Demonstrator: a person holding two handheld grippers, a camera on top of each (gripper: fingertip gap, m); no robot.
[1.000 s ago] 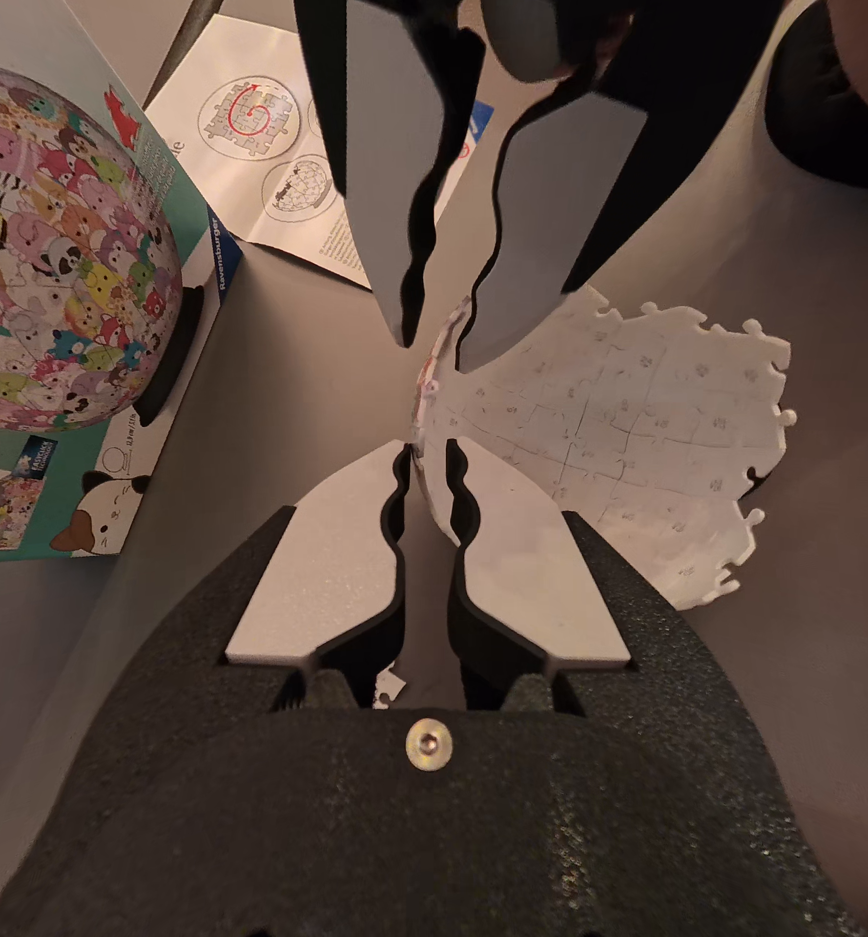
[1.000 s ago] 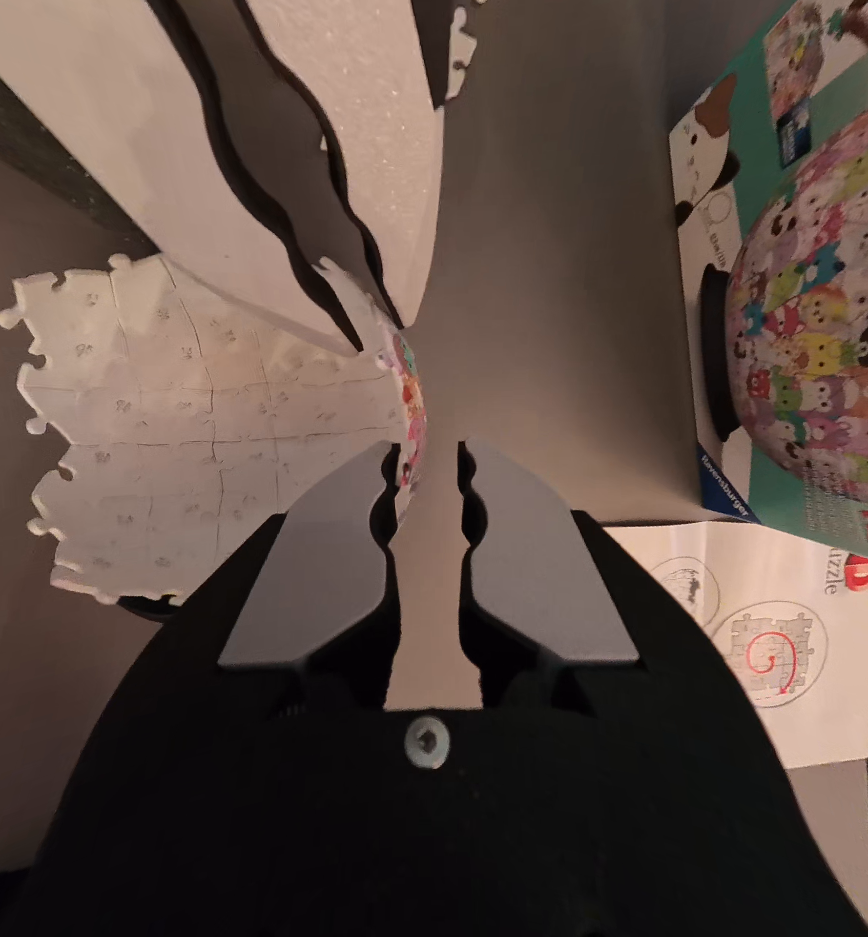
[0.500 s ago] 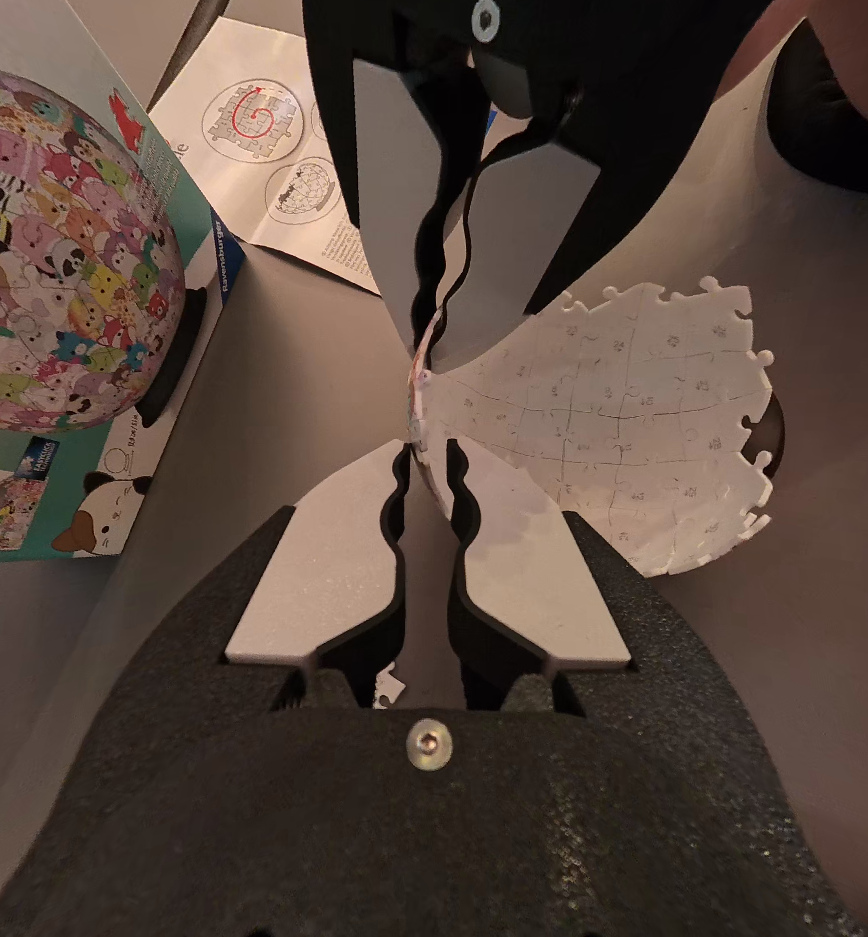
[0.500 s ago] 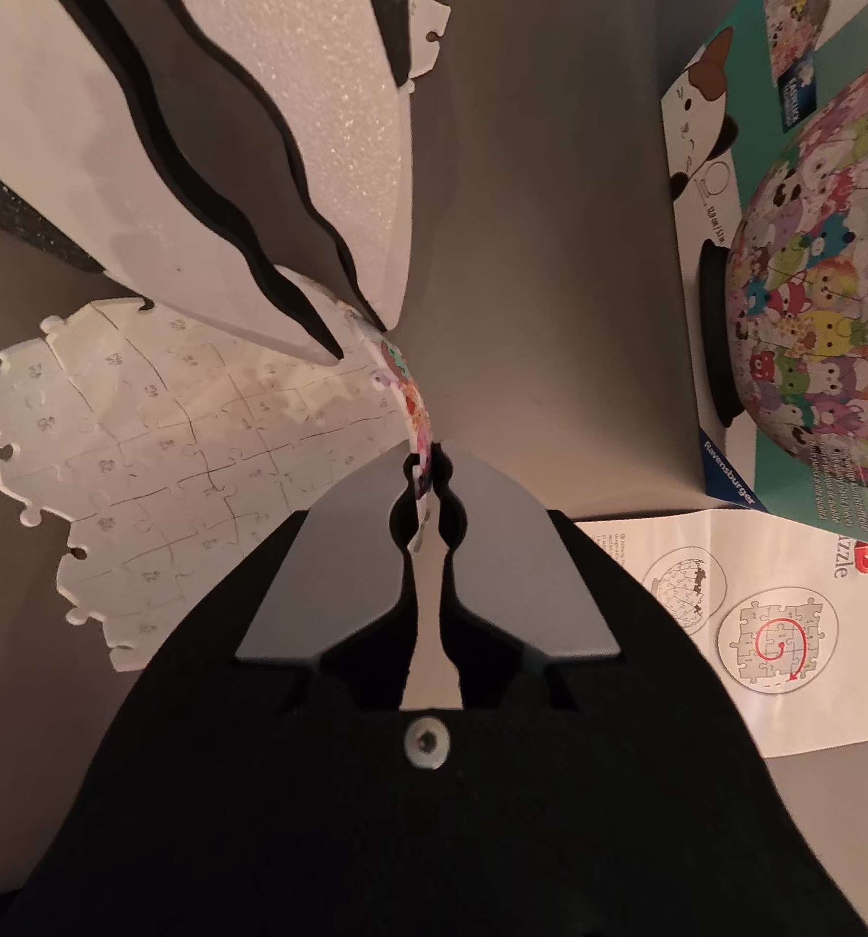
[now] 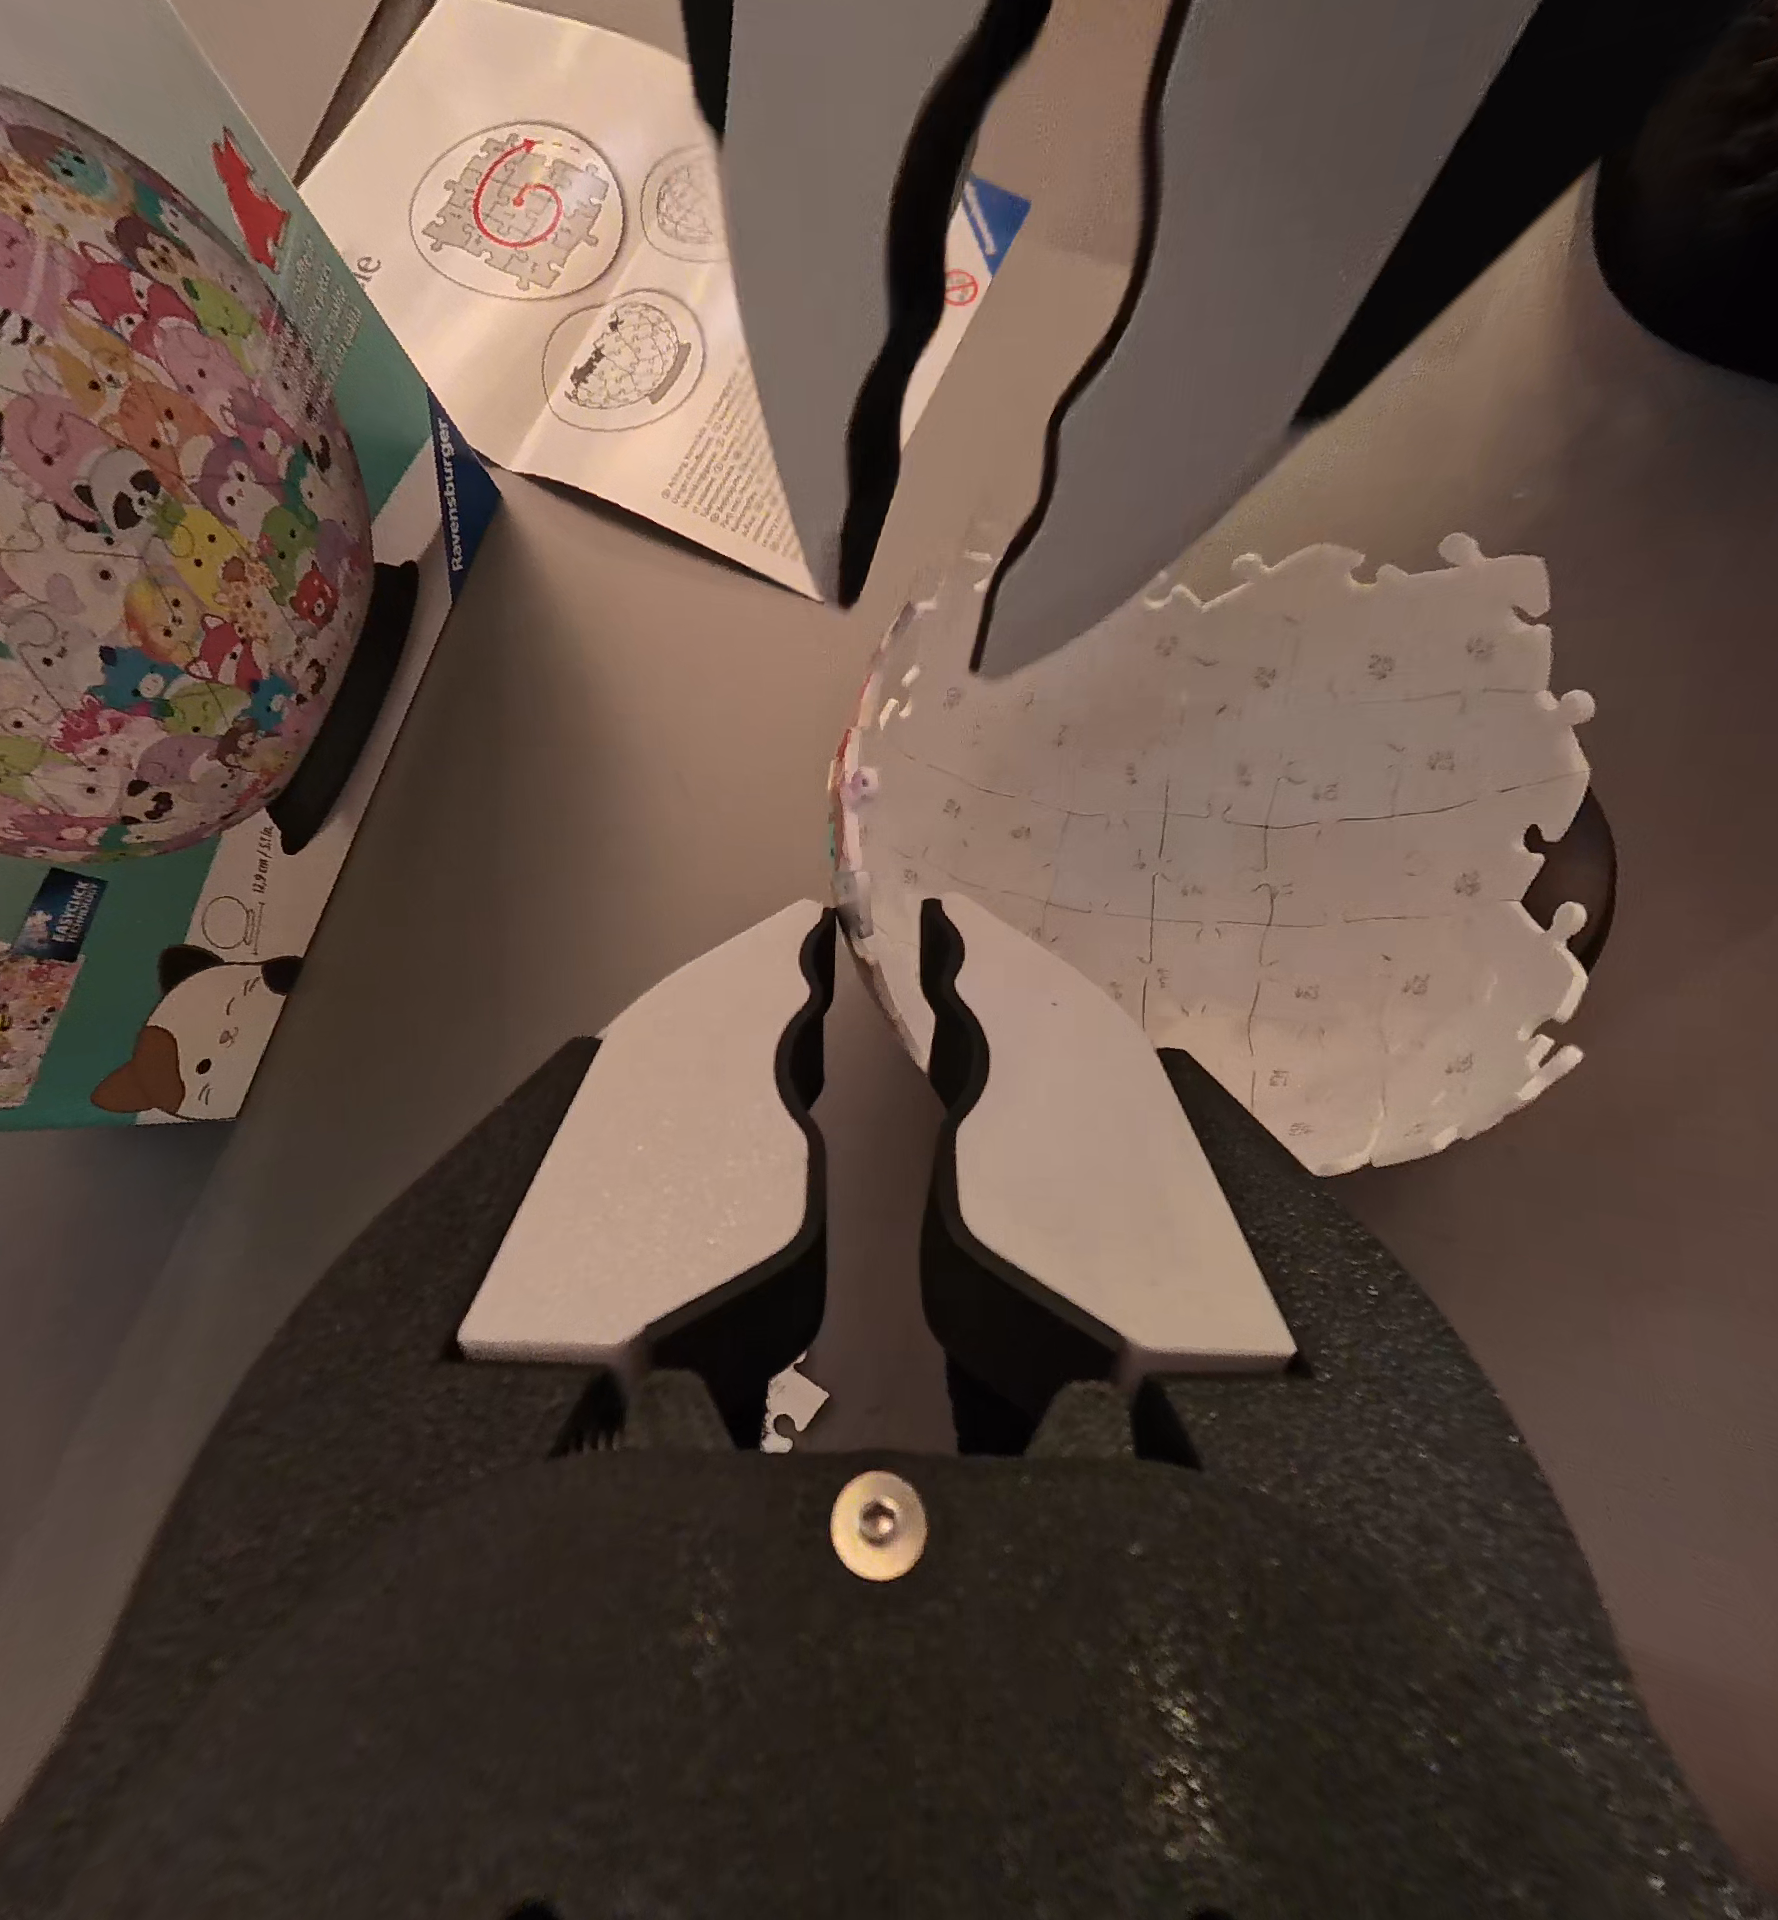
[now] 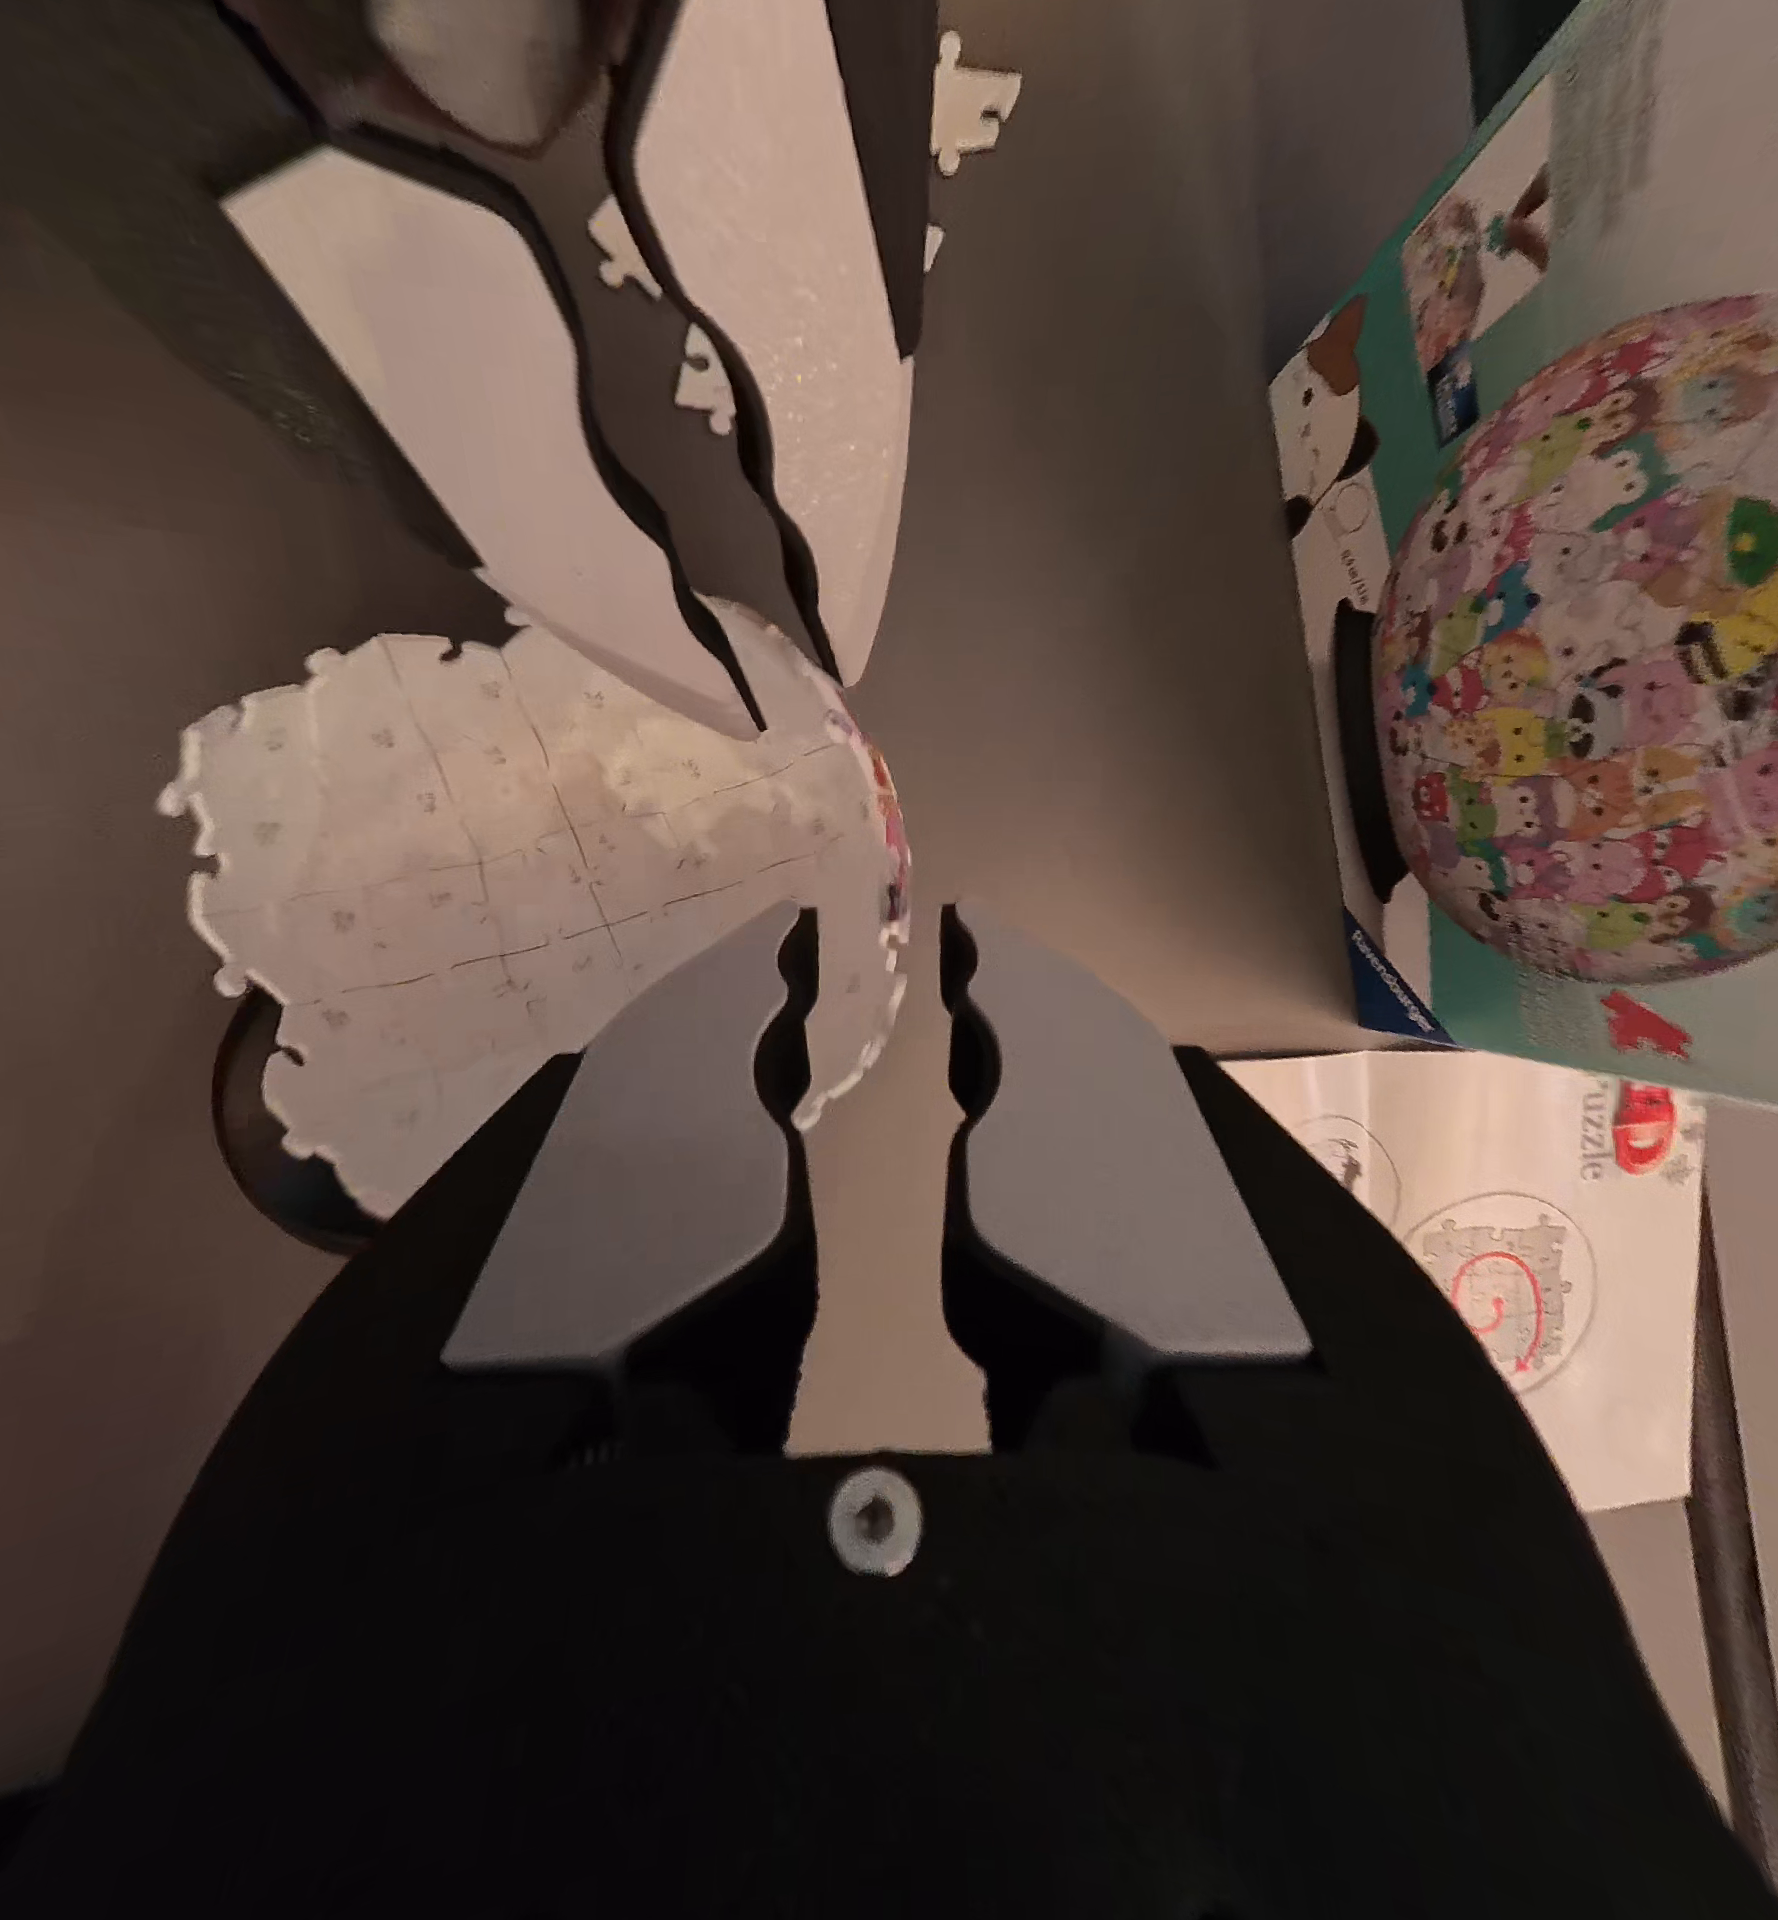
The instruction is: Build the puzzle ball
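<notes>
The part-built puzzle ball is a curved white shell (image 5: 1228, 831) with its numbered inner face showing and its coloured outer face just visible at the rim. It also shows in the right wrist view (image 6: 449, 883). My left gripper (image 5: 877, 906) is shut on the shell's rim and holds it above the grey table. My right gripper (image 6: 880, 914) is open, its jaws standing on either side of the same rim without pinching it. In the left wrist view the right gripper (image 5: 911, 632) comes in from the top, opposite the left one.
The puzzle box (image 5: 137, 520) with the ball picture lies at the left, with a white instruction sheet (image 5: 573, 312) beside it. A black stand ring (image 6: 261, 1143) lies under the shell. Loose white pieces (image 6: 968, 94) lie behind the left gripper (image 6: 802, 701). About 5 centimeters separates my left fingertips from my right.
My right gripper closed on the shell's rim half a second ago and has now opened again. The shell has tilted a little in the left gripper's hold.
</notes>
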